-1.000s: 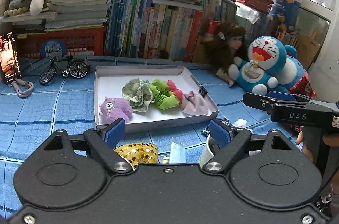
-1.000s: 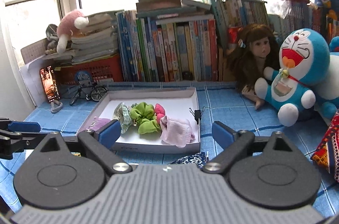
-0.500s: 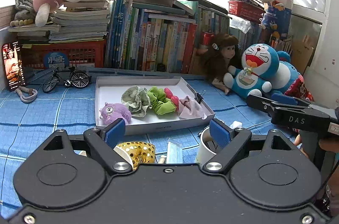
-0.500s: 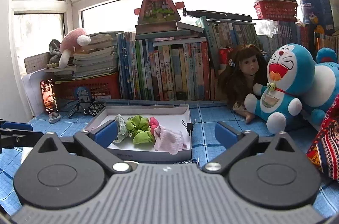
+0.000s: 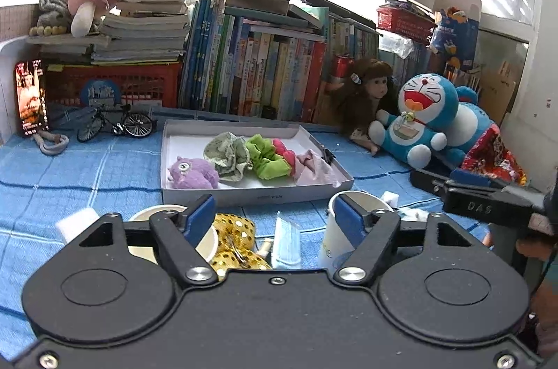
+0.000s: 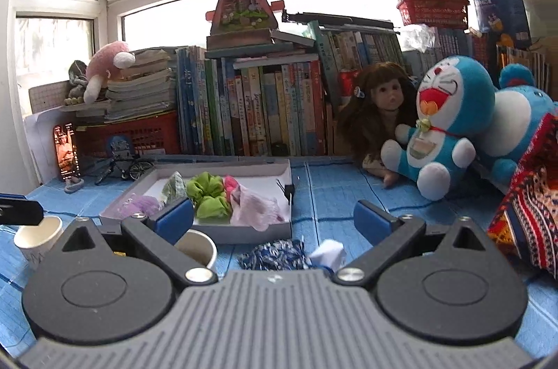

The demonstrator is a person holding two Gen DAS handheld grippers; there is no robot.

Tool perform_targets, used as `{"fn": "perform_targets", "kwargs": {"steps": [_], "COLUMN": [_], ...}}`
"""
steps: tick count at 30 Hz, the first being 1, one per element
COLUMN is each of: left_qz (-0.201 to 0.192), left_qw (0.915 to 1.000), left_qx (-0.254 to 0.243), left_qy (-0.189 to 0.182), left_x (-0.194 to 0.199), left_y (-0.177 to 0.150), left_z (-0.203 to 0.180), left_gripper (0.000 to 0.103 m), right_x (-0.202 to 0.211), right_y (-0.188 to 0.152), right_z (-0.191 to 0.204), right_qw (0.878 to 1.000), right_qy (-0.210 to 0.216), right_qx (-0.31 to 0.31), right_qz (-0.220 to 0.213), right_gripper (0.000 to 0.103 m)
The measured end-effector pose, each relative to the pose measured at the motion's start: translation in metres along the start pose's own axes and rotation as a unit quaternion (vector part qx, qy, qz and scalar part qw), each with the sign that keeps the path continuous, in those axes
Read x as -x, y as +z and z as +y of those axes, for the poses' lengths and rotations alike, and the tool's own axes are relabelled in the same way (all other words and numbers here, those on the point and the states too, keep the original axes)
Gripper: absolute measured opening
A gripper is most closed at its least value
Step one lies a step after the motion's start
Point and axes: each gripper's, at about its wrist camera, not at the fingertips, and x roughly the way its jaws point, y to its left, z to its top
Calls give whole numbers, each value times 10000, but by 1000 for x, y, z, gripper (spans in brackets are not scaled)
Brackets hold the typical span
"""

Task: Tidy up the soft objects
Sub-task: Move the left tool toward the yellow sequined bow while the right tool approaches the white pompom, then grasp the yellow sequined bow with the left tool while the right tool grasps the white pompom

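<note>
A white shallow box (image 5: pixel 251 193) (image 6: pixel 251 234) on the blue cloth holds a purple plush (image 5: pixel 193 172), a pale green scrunchie (image 5: pixel 226 154), a bright green scrunchie (image 5: pixel 266 156) (image 6: pixel 209 198), a pink scrunchie (image 5: pixel 284 151) and a pink cloth (image 5: pixel 314 172) (image 6: pixel 256 210). My left gripper (image 5: pixel 273 215) is open and empty, above a gold sequin scrunchie (image 5: pixel 235 241). My right gripper (image 6: pixel 273 219) is open and empty, above a blue patterned scrunchie (image 6: pixel 273 255). The right gripper also shows at the right of the left wrist view (image 5: pixel 464 191).
Paper cups (image 5: pixel 343 229) (image 5: pixel 205 240) (image 6: pixel 36 238) stand near the grippers. A white wad (image 6: pixel 327 255) and a blue mask packet (image 5: pixel 286 240) lie close. A Doraemon plush (image 5: pixel 423 118), a doll (image 6: pixel 380 111), books (image 5: pixel 258 79), a toy bicycle (image 5: pixel 117 125) and a phone (image 5: pixel 29 97) line the back.
Both grippers have drawn back and risen from the box, so the cups and scrunchies under them have come into view. Both stay open.
</note>
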Motion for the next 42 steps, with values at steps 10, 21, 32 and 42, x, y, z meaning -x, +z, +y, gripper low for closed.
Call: {"fn": "perform_targets", "kwargs": {"steps": [10,21,32,42], "left_qz": [76,-148,-314,-370], "left_qw": [9997,9975,9746,9496], "left_qx": [-189,139,1770,2703], "left_qy": [-118,684,1334,1546], "left_x": [8,-13,-31,-50], "left_y": [-18,-68,-103,-110], "left_z": [-12,-24,-6,6], "left_gripper": [43,43,49,54], "right_x": [3,-5,-13,-19], "right_y": [-15,-38,-55,-62], "right_z": [-6,-18,-20,-24], "right_qw": [9999,9996,9990,9984], "right_qy": [-122,-210,-182,-181], "right_qx": [74,-142,-269,-362], "right_qz": [-70,139,292,387], "right_gripper": [99,92,91,89]}}
